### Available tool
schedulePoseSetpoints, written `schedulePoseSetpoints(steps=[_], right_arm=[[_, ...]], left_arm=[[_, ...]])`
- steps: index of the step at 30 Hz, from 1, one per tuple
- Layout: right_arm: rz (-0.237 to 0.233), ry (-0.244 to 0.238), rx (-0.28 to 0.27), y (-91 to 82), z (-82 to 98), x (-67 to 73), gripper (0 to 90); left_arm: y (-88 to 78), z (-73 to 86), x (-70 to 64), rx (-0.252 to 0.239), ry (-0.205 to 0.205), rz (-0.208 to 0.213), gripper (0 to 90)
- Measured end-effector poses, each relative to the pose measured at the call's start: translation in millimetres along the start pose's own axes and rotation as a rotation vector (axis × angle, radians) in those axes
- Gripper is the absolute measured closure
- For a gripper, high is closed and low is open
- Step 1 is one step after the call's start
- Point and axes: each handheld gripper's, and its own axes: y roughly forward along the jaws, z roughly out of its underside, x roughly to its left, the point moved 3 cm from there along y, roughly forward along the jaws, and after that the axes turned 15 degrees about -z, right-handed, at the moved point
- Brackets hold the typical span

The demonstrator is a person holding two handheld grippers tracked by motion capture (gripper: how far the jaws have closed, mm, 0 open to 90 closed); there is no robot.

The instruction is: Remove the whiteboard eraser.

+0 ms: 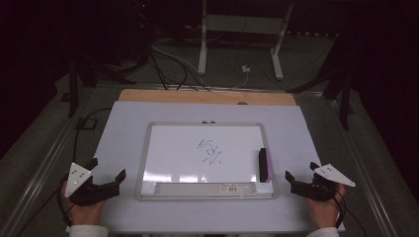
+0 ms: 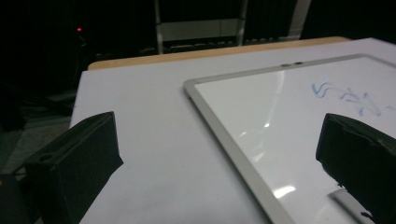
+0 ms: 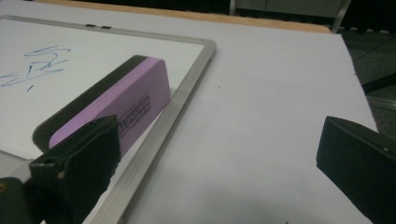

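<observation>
Tabletop whiteboard (image 1: pixel 197 153), eraser (image 3: pixel 121 100) beside right tool (image 3: pixel 219 163)

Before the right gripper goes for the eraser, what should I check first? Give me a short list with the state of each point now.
1. Right gripper open: ok, jaws stand wide apart.
2. Eraser free to take: ok, it rests on its edge along the right rim of the whiteboard, nothing on it.
3. Path from right gripper to eraser clear: ok, bare table cover between them.
4. Left gripper out of the way: ok, open, left of the board.
5. Blue marks to wipe are present: ok, mid-board.
6. Board fixed against sliding: cannot tell.
</observation>
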Motion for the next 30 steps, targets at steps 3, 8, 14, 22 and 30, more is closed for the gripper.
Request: schedulePoseSetpoints(steps=[3, 8, 14, 22, 30], right_arm=[[-0.011, 0.008, -0.003, -0.8, -0.1, -0.5, 0.3], [-0.019, 0.034, -0.029, -4.1, -3.6, 1.4, 0.3], [-0.042, 0.047, -0.039, -2.6, -13.5, 4.5, 0.3], [-0.072, 0.026, -0.037, 4.7, -37.2, 15.6, 0.3], [-0.092, 0.061, 0.044, 26.6, -39.2, 18.2, 0.3]], left_arm=[[0.6, 0.9, 1.6, 0.002, 0.016, -0.011, 0.5], [1.3, 2.5, 3.3, -0.008, 0.011, -0.002, 0.5], [-1.8, 0.3, 1.0, -0.025, -0.004, 0.003, 0.5], [-3.3, -0.1, -2.4, -0.025, 0.003, -0.010, 0.5], [-1.1, 3.2, -2.1, -0.011, 0.008, -0.022, 0.5]])
